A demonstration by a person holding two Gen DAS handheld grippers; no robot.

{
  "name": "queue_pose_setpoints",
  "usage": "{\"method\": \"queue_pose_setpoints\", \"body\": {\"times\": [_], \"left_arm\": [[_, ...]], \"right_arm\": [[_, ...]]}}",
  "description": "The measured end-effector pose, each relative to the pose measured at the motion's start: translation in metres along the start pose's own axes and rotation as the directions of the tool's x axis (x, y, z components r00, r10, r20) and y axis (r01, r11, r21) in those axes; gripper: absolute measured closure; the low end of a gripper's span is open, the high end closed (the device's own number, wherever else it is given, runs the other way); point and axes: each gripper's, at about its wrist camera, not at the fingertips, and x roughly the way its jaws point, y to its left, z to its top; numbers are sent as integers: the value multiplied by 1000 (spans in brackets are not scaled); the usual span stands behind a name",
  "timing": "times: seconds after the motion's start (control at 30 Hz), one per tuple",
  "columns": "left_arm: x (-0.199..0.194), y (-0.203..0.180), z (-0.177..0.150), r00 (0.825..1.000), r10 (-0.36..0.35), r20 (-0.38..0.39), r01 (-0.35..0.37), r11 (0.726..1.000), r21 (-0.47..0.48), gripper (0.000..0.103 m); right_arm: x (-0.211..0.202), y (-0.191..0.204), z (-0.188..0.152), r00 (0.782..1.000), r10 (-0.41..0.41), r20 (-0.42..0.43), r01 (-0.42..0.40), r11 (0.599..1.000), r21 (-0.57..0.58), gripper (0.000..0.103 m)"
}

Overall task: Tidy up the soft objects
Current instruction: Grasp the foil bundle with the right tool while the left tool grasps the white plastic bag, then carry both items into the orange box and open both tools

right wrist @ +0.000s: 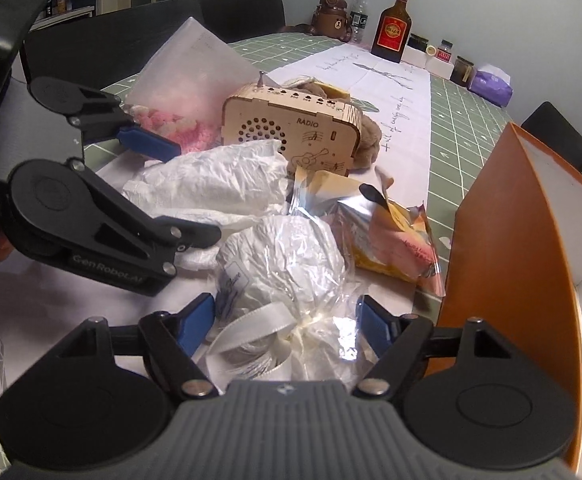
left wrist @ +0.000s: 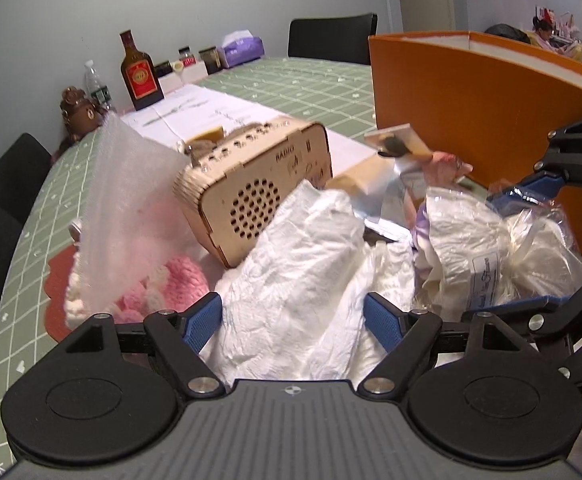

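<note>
A crumpled white soft cloth [left wrist: 291, 280] lies between the open fingers of my left gripper [left wrist: 293, 320]; it also shows in the right wrist view [right wrist: 211, 188]. A white bundle in clear plastic with a ribbon [right wrist: 283, 276] lies between the open fingers of my right gripper [right wrist: 287, 326]; it also shows in the left wrist view [left wrist: 487, 240]. Whether either gripper touches its item I cannot tell. Pink knitted items in a clear bag [left wrist: 131, 216] lie to the left. The orange box [right wrist: 511, 240] stands to the right.
A wooden radio [right wrist: 291, 128] stands behind the pile with a brown plush behind it. A yellow foil snack bag [right wrist: 379, 236] lies by the box. A liquor bottle [left wrist: 139, 72], water bottle, bear figure, jars and a tissue pack [left wrist: 241, 46] line the far table edge. Black chairs surround the table.
</note>
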Motion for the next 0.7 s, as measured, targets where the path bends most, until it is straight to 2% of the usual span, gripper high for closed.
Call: {"method": "queue_pose_setpoints", "body": {"times": [0.1,0.33,0.53,0.6,0.67,0.7], "left_arm": [[2,1,0,1000,-2,-10,2,1000,-23,7],[4,4,1,999,5,-32,-8,996,-86,10],[-2,-7,3,999,13,-49,-18,994,-110,39],[-5,-14,2,999,28,-47,-33,994,-108,51],[-9,-22,1,998,42,-43,-46,994,-95,69],[-11,-25,1,998,50,-43,-54,995,-85,73]], "right_arm": [[1,1,0,1000,-5,-2,5,1000,9,35],[-1,0,-4,1000,-10,-4,10,1000,29,41],[-3,2,-2,1000,-11,-6,11,999,31,47],[-3,2,-2,1000,-9,-6,9,999,33,50],[-4,2,-1,1000,-4,-7,4,999,35,52],[-4,2,0,1000,0,-9,0,999,36,53]]}}
